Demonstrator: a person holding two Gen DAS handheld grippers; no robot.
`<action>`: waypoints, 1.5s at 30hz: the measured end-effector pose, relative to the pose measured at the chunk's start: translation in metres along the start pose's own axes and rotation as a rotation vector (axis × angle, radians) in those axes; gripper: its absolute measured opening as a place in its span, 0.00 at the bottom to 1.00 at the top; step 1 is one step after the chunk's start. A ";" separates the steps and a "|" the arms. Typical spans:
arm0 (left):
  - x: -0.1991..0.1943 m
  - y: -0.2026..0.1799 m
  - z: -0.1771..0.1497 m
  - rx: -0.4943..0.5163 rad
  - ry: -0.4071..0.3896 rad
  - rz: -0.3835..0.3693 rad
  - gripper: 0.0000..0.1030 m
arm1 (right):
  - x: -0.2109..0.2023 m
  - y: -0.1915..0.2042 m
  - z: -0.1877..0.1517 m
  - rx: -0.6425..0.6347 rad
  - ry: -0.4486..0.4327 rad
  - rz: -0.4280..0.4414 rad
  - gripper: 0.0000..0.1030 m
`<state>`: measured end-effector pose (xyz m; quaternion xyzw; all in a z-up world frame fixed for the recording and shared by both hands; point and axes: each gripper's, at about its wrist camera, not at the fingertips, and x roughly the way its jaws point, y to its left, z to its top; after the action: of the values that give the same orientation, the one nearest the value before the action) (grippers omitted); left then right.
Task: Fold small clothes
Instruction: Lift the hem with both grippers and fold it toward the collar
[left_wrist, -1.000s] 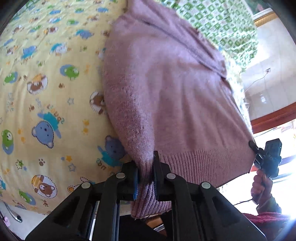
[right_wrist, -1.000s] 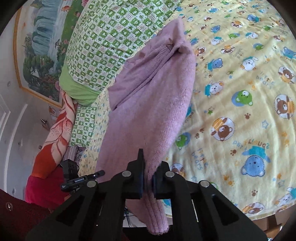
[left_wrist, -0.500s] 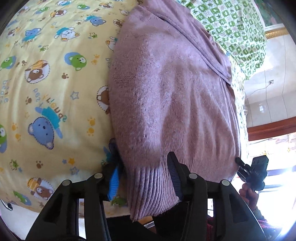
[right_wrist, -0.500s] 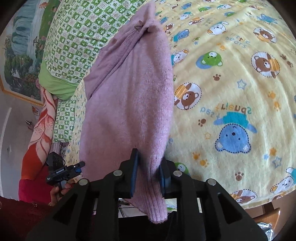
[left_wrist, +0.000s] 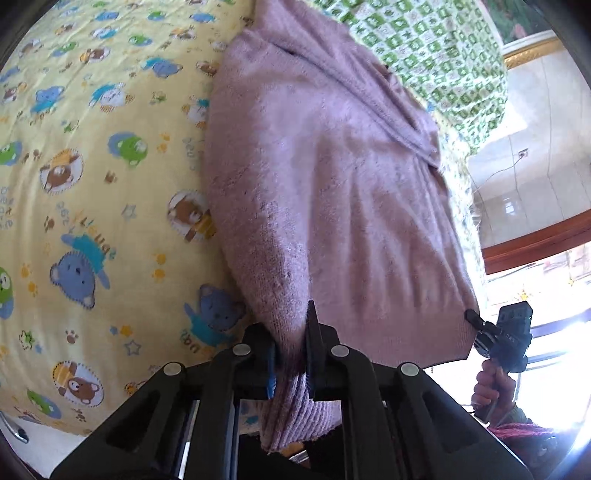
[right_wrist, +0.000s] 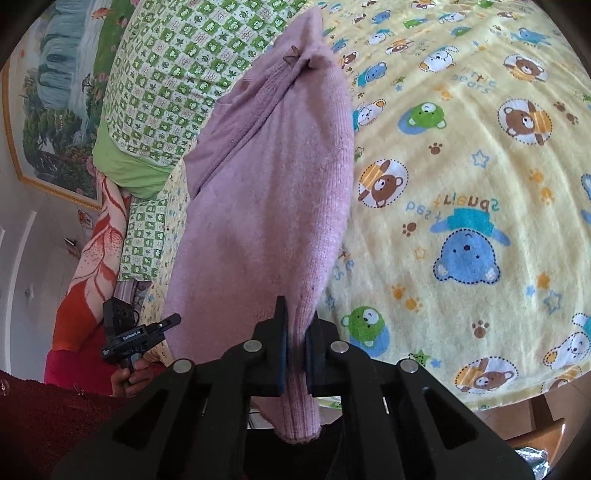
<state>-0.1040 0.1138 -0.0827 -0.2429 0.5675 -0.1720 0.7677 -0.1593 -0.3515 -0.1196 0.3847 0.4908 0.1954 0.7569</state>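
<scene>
One pink sweater (left_wrist: 332, 192) lies on the bed. Two claws show: the left claw (left_wrist: 291, 354) and the right claw (right_wrist: 295, 354), each with two fingers. One yellow bear-print sheet (left_wrist: 92, 221) covers the bed. One green checked quilt (right_wrist: 177, 74) lies at the far end, beside one orange-and-white blanket (right_wrist: 96, 266). One framed landscape painting (right_wrist: 48, 110) hangs on the wall. Two hands show, one in each view: (left_wrist: 491, 387) and (right_wrist: 133, 376).

light: bright daylight | glare: blown-out window (left_wrist: 554, 332) | edges: fisheye bending, dark corners | focus: sharp
</scene>
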 end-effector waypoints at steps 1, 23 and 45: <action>-0.004 -0.006 0.004 0.010 -0.018 -0.016 0.09 | -0.001 0.001 0.002 0.006 -0.007 0.015 0.08; 0.011 -0.067 0.289 0.048 -0.336 -0.041 0.09 | 0.040 0.075 0.251 -0.042 -0.308 0.192 0.07; 0.090 -0.032 0.389 -0.008 -0.236 0.047 0.29 | 0.133 0.014 0.380 0.167 -0.239 0.080 0.43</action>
<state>0.2943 0.1079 -0.0433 -0.2510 0.4795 -0.1219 0.8320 0.2399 -0.4016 -0.1032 0.4863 0.3960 0.1369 0.7668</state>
